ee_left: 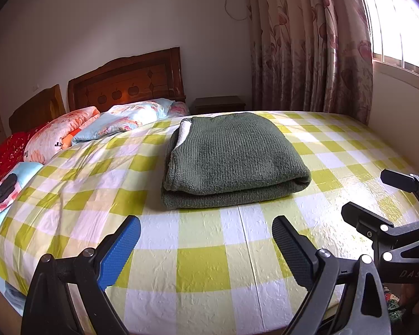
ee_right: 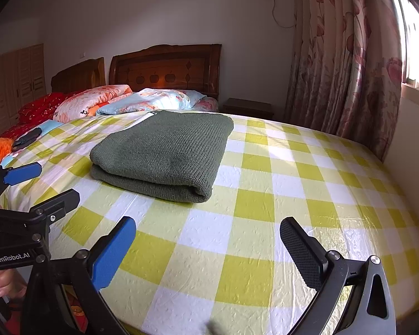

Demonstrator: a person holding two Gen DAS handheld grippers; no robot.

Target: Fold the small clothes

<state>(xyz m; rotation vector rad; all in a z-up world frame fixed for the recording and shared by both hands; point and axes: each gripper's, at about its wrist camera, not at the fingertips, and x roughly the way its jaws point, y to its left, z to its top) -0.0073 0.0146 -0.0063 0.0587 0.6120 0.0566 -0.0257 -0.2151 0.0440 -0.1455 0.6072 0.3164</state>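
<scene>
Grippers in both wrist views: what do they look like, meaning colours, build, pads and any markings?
Both are black plastic two-finger tools with silver screws and pivot bolts. The left gripper has one smooth blue pad and one black textured pad; the right gripper matches. Seen from the other camera, the left gripper's body reads "GeenRobot.AI", and the right gripper's shows "DAS". No cables or sleeves are visible.

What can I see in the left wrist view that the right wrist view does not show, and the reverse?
Only the left wrist view shows the barred window and the white lining at the folded green sweater's edge. Only the right wrist view shows the wooden wardrobe doors and a hand's fingers on the left tongs' handle. Both show the sweater lying on the checked sheet, the headboard, pillows, floral curtain, and the left tongs and right tongs open, holding nothing.
</scene>
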